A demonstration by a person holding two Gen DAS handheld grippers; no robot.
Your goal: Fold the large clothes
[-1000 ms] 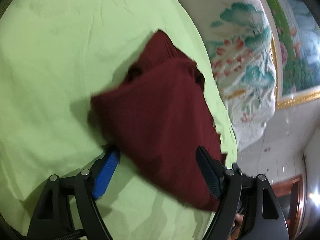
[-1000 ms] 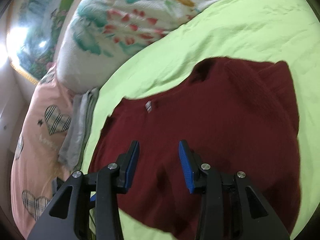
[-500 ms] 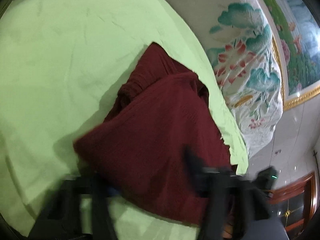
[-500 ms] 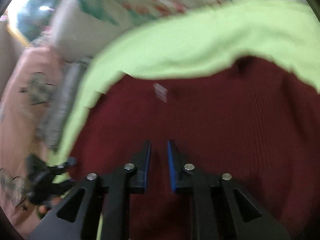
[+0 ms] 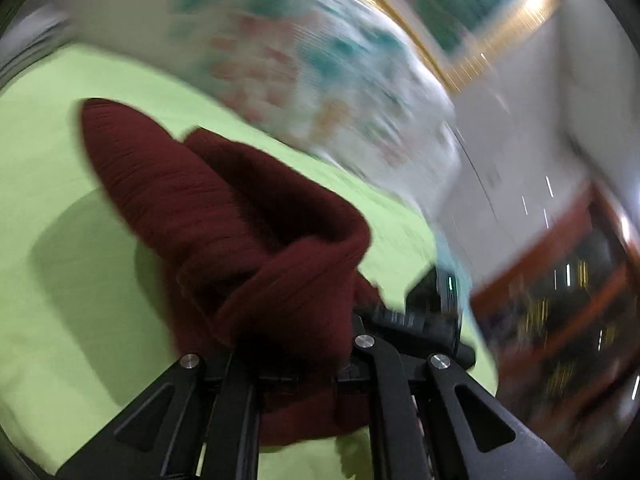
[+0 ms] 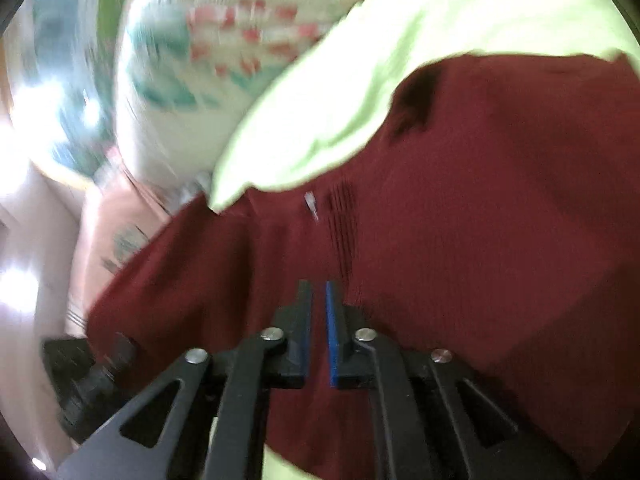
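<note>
Right gripper point(image 6: 318, 320) has its jaws squeezed nearly together with just a thin slit between the blue pads, pinching a fold of the dark red sweater point(image 6: 480, 208). Left gripper point(image 5: 296, 364) is buried in a bunched-up wad of the same sweater point(image 5: 240, 240), fingertips hidden under the fabric, so it looks clamped on it. The sweater sits on the lime green sheet point(image 5: 60, 200), partly lifted off it at the gripped end, throwing a shadow on the sheet. Past the sweater, at the sheet's far edge, there's a white floral quilt point(image 6: 208, 40), pretty blurry in both views.
</note>
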